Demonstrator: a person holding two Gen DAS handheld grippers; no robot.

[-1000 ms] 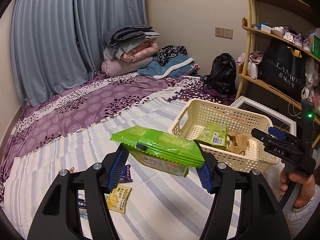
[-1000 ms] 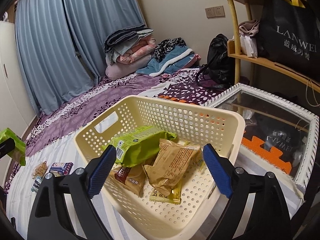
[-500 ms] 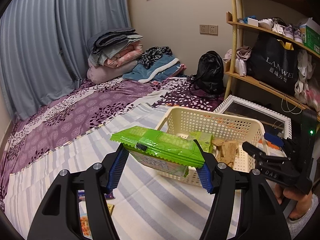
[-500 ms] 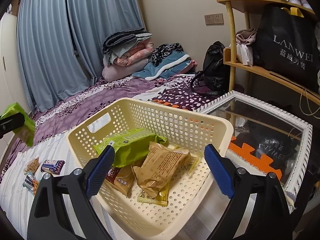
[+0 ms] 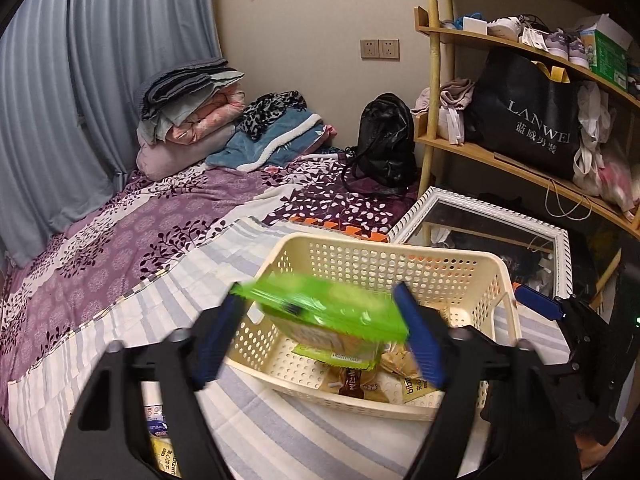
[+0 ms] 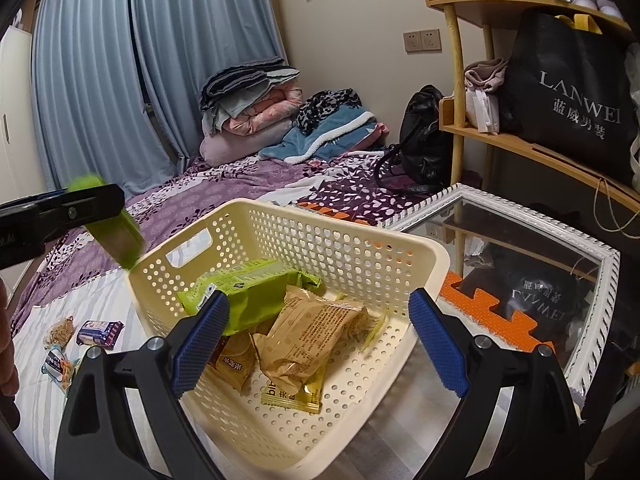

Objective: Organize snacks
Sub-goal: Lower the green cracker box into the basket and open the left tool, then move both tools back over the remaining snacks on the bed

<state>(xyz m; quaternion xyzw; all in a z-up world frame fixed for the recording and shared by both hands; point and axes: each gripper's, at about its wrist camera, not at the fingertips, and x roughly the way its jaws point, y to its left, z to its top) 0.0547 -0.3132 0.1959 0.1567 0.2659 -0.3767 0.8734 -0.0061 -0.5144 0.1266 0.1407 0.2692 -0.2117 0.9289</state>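
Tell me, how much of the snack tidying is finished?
Several packets already lie in the cream basket. The left gripper has just been opening with a bright green pack between its pads at the basket's rim, apparently dropping it in. The right gripper hovers open and empty. A few small snacks still lie on the striped sheet.

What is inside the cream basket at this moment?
The cream basket holds a green packet, a tan packet lying partly over it, a brown packet and a yellow packet. What lies under these cannot be seen.
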